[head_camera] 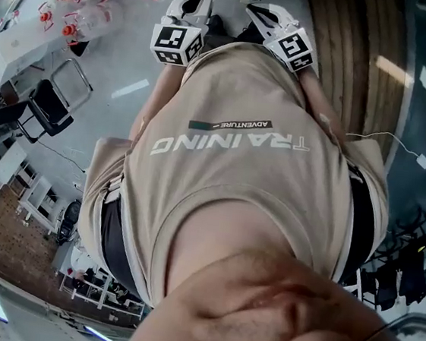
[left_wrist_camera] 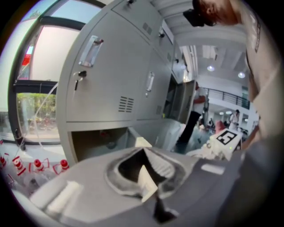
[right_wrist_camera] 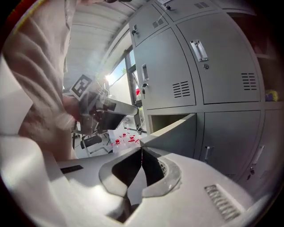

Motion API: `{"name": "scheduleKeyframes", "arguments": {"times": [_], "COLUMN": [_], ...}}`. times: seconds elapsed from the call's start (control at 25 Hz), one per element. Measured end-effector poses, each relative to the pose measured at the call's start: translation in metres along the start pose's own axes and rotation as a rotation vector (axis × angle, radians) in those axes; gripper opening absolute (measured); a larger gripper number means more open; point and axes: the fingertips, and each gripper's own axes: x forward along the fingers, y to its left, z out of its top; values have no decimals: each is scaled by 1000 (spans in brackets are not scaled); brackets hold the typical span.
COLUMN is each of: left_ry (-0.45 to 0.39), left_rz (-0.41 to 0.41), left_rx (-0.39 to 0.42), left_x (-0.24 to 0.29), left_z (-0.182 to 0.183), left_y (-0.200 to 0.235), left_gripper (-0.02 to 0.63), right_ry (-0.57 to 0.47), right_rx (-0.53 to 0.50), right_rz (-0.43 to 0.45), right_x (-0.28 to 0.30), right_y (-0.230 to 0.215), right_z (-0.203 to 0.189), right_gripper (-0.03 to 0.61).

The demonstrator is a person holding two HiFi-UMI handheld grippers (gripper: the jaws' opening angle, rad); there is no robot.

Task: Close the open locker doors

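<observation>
While right gripper (right_wrist_camera: 141, 150) sits closed, open locker door (right_wrist_camera: 177, 130) just beyond.

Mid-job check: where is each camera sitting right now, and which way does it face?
Head view: on the person's head, facing steeply down the beige T-shirt to the floor; left gripper and right gripper show at the top.
Left gripper view: on the left gripper, along its shut jaws toward the grey lockers; shirt at right.
Right gripper view: on the right gripper, along its shut jaws toward the open locker door; shirt at left.
Shared: both gripper views show the open lower compartment and the other gripper's marker cube.
</observation>
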Motion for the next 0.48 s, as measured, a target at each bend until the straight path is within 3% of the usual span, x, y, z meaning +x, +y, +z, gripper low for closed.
{"name": "scheduleKeyframes", "arguments": {"times": [0.24,0.48], "left_ry": [8,-16], "left_rz": [64,107], "left_rx": [-14,-53], "left_x": [-17,-32], "left_z": [2,2], "left_y": [19,46], "left_gripper": [0,0], "right_ry": [-25,-15], "right_rx": [50,13], "right_rz": [5,27], "right_x": [5,26], "right_y": [-7,-9], "right_z": [10,33], "right_gripper": [15,15]}}
